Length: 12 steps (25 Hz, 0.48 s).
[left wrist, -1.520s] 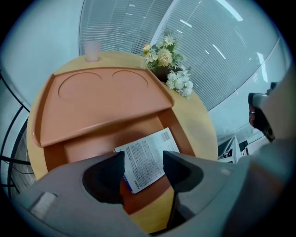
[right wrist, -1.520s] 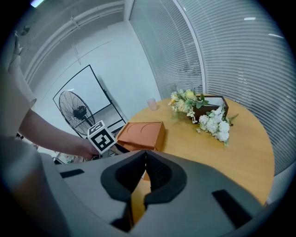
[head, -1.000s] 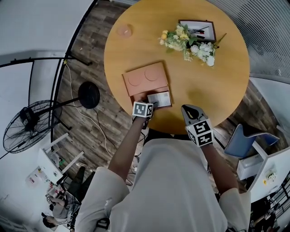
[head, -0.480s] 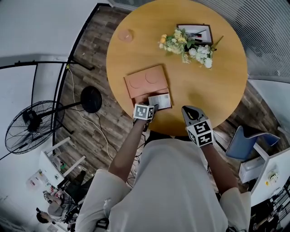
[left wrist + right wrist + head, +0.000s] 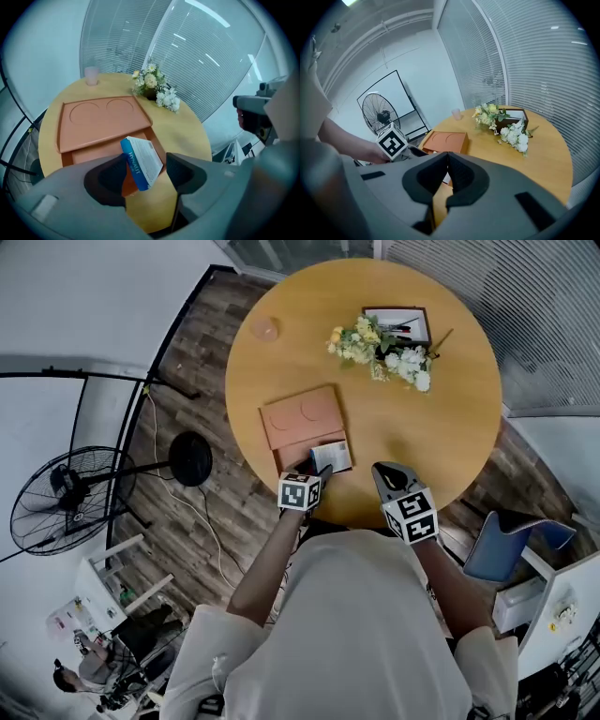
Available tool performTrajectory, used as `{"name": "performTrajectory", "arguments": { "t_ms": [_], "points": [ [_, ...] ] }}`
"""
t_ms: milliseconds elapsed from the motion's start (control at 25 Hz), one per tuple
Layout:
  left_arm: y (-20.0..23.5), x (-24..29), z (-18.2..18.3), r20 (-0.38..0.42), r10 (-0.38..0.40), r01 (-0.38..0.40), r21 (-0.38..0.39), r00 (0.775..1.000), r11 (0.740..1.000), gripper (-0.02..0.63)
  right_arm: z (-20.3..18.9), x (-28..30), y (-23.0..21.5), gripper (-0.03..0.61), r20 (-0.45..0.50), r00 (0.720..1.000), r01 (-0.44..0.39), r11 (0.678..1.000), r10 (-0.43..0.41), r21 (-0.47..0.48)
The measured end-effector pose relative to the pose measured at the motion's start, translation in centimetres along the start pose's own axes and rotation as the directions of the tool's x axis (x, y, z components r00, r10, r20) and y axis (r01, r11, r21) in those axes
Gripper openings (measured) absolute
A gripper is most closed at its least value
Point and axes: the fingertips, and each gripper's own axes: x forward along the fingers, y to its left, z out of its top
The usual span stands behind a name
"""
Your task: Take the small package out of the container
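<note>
Round wooden table (image 5: 450,442) stands on a dark wood-plank floor (image 5: 178,521). White wall (image 5: 417,61) on 1 side; slatted blinds (image 5: 534,51) cover the glazing beyond the table. 1 black pedestal fan (image 5: 66,507) stands near the wall. 1 blue chair (image 5: 506,545) sits just beside the table. Light is bright and even.

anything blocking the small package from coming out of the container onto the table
Nothing visible does. The left gripper holds the small package tilted above the container's open part. The bare table beside it is free, and the flowers and right gripper are well aside.
</note>
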Motion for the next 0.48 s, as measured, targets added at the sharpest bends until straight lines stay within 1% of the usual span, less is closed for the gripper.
{"name": "performTrajectory", "arguments": {
  "t_ms": [80,240,480],
  "points": [
    [-0.4,-0.3,0.7,0.049,0.006,-0.006,0.001,0.999,1.0,0.262,-0.3,-0.6,0.0,0.003,-0.003,1.0,-0.001,1.0,0.001,-0.003],
    [-1.8,-0.5,2.1,0.138,0.018,-0.022,0.027,0.99,0.999,0.261,-1.1,-1.4,-0.5,0.003,-0.013,1.0,-0.006,1.0,0.006,-0.015],
    [-3.6,-0.6,3.6,0.261,0.049,-0.064,0.049,0.964,0.997,0.261,-1.1,-2.5,-1.2,0.003,-0.004,1.0,-0.012,0.999,0.012,-0.029]
  ]
}}
